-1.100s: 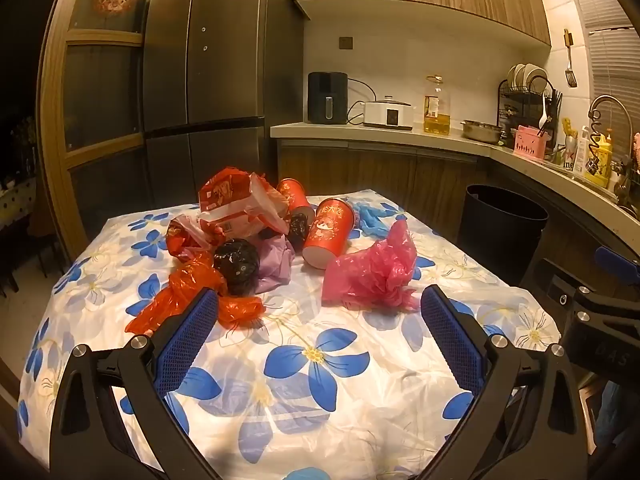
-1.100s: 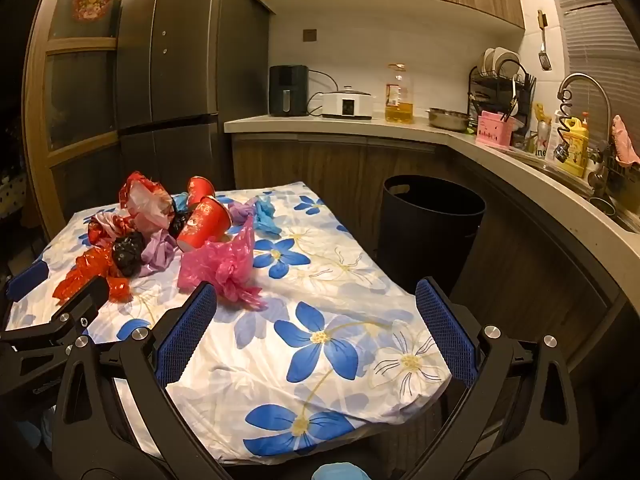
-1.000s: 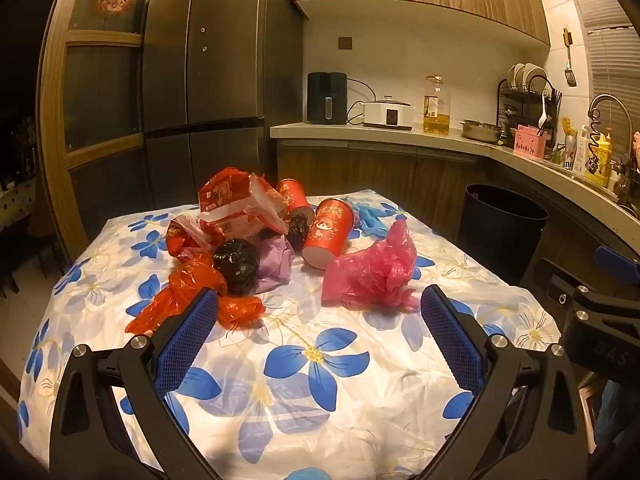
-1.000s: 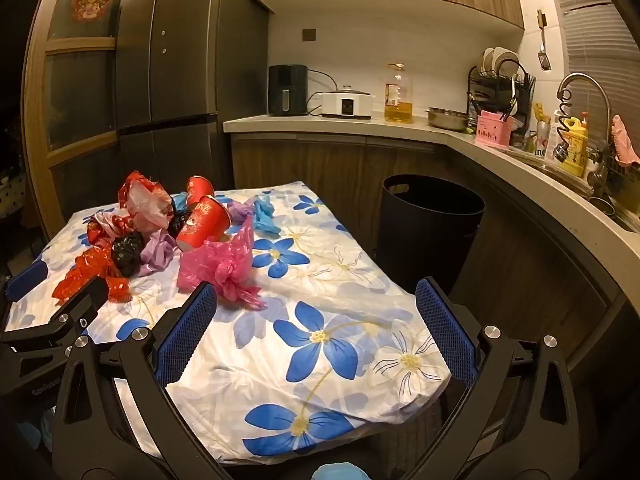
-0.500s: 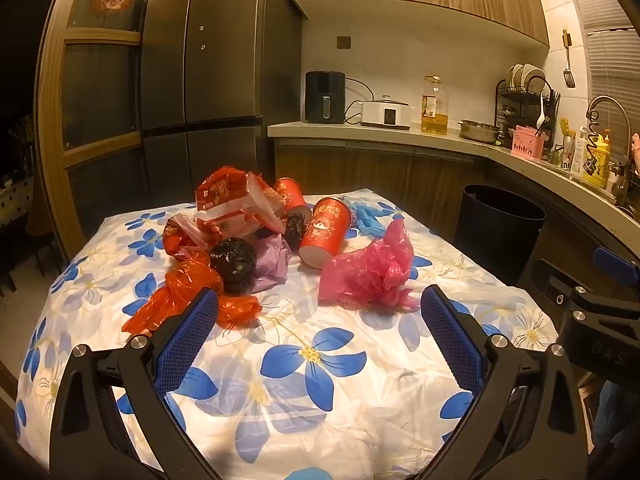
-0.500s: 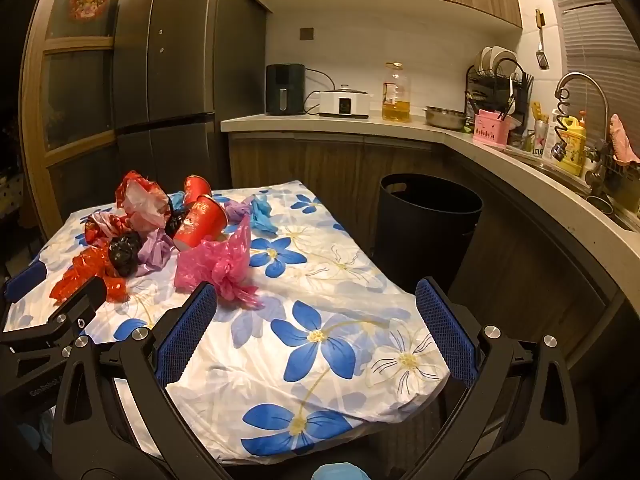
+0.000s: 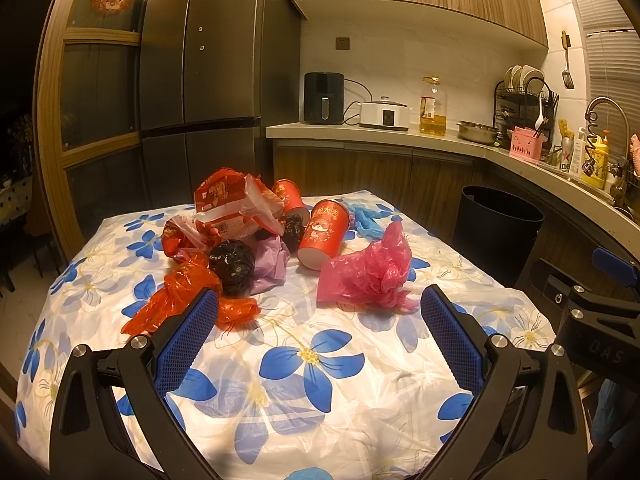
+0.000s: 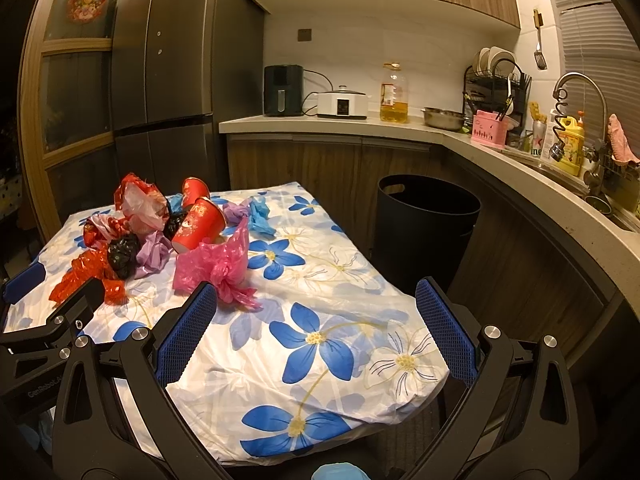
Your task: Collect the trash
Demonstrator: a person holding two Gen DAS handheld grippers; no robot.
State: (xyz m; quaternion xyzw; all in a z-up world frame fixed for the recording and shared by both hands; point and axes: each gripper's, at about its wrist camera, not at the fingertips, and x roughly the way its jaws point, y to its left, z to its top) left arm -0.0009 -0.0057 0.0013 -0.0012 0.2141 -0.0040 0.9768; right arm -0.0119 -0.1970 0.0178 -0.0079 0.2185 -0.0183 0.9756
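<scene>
Trash lies heaped on the far left part of the worktop (image 7: 312, 360), which is draped in a white cloth with blue flowers: a crumpled pink bag (image 7: 366, 274) nearest the right edge of the heap, a red paper cup (image 7: 324, 234) on its side just behind it, a second red cup (image 7: 290, 199) farther back, a black bag (image 7: 232, 264) touching a lilac bag (image 7: 270, 262), an orange-red bag (image 7: 180, 298) at the near left, a red-and-clear wrapper (image 7: 234, 208) on top at the far side, and a blue bag (image 7: 366, 220) at the far right. A black bin (image 8: 426, 224) stands on the floor beyond the worktop's far right side, open and seemingly empty, though its bottom is hidden. Nothing looks collected yet, so the task appears to be at its very start: the approach to a first piece. The left claw (image 7: 318, 328) hovers above the near cloth with its jaws spread wide and nothing between them; the right claw (image 8: 316, 324) hovers likewise, wide and empty, over the near right corner. The pink bag seems the easiest first pick, being nearest and apart from the tangle; the next move calls for lowering a claw over its bunched knot and closing gently, since thin film may slip or drag neighbours along.
</scene>
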